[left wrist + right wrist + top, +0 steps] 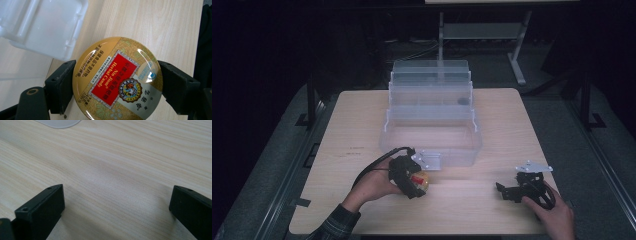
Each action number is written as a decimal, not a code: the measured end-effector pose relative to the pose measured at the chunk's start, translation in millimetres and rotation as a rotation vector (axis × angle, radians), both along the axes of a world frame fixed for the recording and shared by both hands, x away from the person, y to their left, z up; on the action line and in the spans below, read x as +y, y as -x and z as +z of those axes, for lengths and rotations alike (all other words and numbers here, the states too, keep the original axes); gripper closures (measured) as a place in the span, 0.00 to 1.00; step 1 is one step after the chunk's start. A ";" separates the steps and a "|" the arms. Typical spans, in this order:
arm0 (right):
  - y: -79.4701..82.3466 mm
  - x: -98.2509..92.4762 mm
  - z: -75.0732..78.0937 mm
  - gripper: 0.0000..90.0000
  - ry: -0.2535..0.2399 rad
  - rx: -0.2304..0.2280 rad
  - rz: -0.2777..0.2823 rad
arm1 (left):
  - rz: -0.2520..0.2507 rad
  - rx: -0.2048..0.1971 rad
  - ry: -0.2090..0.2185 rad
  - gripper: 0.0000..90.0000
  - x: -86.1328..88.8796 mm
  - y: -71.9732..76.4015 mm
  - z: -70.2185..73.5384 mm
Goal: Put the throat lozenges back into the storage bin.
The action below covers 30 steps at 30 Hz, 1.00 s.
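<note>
Currently the round herbal candy tin (117,78) is clamped by the left gripper (412,181); the right gripper (512,192) rests released. Next, placement into the clear tiered organizer (430,145) is likely called for.

The round tin (117,80) bore "Nin Jiom" and "Herbal Candy" in gold on its red panel, with Chinese characters beside; smaller print stayed unreadable.

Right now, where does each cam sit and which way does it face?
High view: above the person's side, facing forward and down on the table and clear box; both forearms enter from below.
Left gripper view: on the left gripper, its jaws gripping the candy tin.
Right gripper view: on the right gripper, jaws apart over bare wood.
Shared: high and left views show tin and box.
</note>
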State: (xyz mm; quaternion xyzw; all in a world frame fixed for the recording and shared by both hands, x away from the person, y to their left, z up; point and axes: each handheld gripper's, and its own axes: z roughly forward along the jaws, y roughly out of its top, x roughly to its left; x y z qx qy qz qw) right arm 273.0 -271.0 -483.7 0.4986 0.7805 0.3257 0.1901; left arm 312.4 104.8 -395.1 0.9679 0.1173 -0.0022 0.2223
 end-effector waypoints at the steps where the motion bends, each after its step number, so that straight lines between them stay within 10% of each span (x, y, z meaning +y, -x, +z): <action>1: 0.0 0.0 0.0 0.00 0.000 -0.001 0.001 | -0.001 0.001 0.001 0.22 0.1 0.1 0.8; 30: 0.1 0.1 0.1 0.00 -0.002 0.001 0.000 | -0.014 -0.028 0.015 0.22 -5.9 -9.2 29.2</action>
